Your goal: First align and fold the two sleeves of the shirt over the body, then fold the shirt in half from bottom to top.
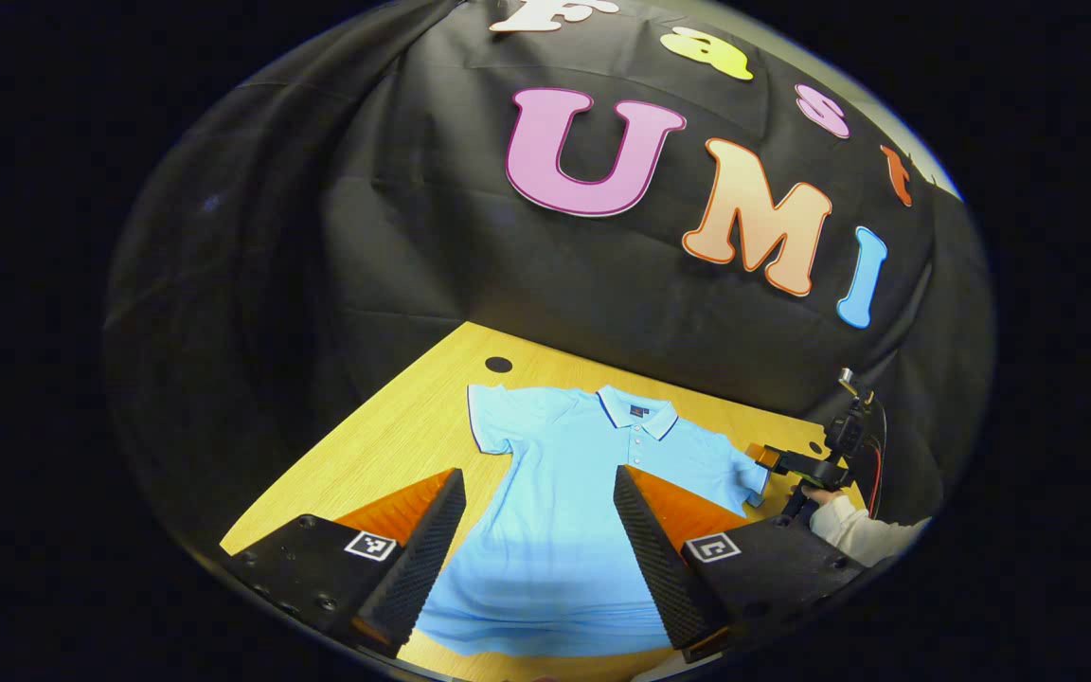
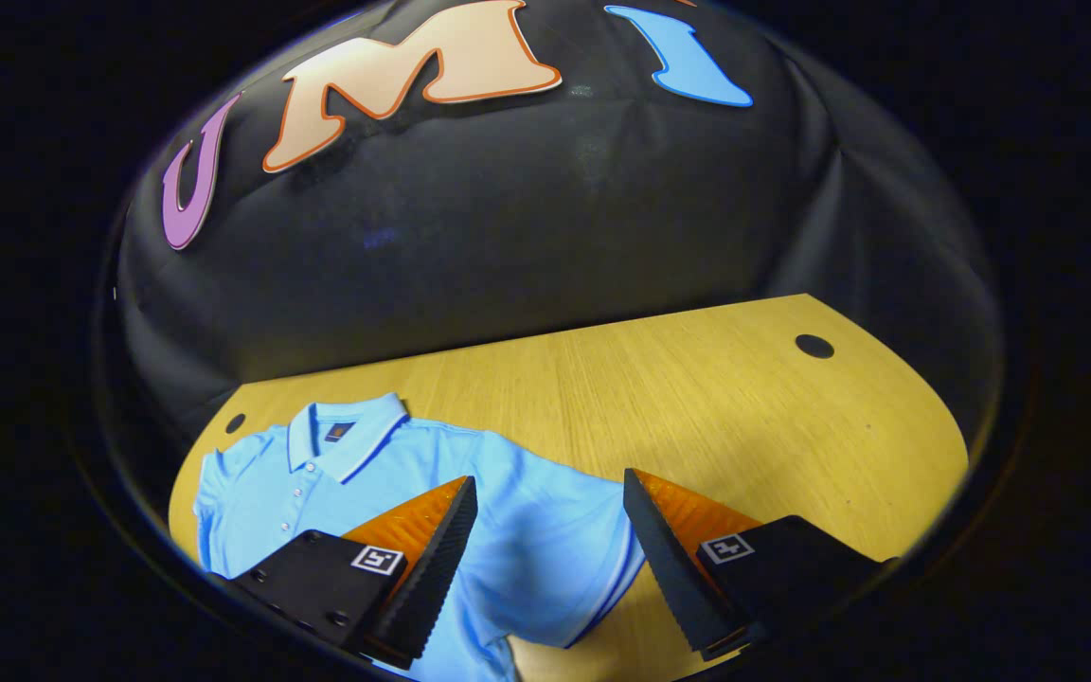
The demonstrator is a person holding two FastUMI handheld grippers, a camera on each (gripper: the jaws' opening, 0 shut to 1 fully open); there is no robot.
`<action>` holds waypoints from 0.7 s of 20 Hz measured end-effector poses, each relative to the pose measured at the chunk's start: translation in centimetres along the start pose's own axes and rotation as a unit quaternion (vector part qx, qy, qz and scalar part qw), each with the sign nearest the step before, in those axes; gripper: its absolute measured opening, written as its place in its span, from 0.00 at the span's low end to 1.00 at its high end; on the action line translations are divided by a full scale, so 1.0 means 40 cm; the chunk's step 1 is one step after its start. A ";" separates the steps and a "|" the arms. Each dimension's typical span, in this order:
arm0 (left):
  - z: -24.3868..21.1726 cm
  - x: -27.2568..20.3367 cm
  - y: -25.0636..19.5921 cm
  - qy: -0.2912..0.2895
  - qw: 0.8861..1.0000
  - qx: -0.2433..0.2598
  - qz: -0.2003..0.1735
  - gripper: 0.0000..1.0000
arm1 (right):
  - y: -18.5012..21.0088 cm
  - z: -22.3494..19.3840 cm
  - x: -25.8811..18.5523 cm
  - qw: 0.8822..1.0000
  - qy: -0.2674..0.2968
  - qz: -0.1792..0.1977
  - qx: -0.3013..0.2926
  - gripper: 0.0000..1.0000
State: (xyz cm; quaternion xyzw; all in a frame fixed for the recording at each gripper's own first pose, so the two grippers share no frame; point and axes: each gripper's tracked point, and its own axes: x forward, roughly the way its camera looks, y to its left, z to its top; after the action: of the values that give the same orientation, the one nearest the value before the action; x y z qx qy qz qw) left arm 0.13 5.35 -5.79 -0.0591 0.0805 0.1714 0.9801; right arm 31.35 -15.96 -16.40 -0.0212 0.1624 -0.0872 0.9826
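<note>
A light blue shirt (image 1: 569,493) is seen lying flat and face up on the wooden desk (image 2: 697,398), with its collar (image 1: 637,417) toward the booth wall and both sleeves spread out. Nothing has been folded yet, so the first sleeve fold is judged to be the step in hand. The left tool (image 1: 539,540) is held wide open above the middle of the shirt, with nothing gripped. The right tool (image 2: 550,559) is also held wide open — it hangs over the right sleeve (image 2: 555,549), near its striped edge, and nothing is held there either. A few things could go wrong from here. If only the top layer of the sleeve is pinched, the cloth could slip out as it is lifted. If the sleeve is pulled too hard, the whole shirt could be dragged across the desk — the fold would then come out crooked.
</note>
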 end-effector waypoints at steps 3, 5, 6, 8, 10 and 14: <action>-0.003 0.008 0.000 0.002 1.000 0.001 0.001 0.94 | -0.046 -0.022 0.035 1.000 0.019 -0.020 0.015 0.98; 0.002 0.010 0.002 0.003 1.000 0.004 0.004 0.94 | -0.071 -0.049 0.053 0.999 0.039 -0.028 0.022 0.97; 0.002 0.013 0.004 0.004 1.000 0.006 0.007 0.94 | -0.082 -0.059 0.059 0.998 0.046 -0.032 0.022 0.97; -0.003 0.008 0.007 0.005 1.000 0.008 0.010 0.94 | -0.088 -0.052 0.064 0.998 0.042 -0.032 0.016 0.97; -0.004 0.011 0.009 0.008 1.000 0.005 0.012 0.94 | -0.093 -0.062 0.066 0.998 0.042 -0.035 0.008 0.97; -0.007 0.009 0.004 0.012 1.000 0.005 0.011 0.94 | -0.098 -0.065 0.073 0.999 0.041 -0.031 -0.009 0.59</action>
State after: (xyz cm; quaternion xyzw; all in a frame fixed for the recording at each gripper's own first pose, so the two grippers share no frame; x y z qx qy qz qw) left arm 0.36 5.58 -6.14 -0.0557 0.0936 0.1806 0.9775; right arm 32.57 -20.37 -19.50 -0.0312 0.2024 -0.1167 0.9718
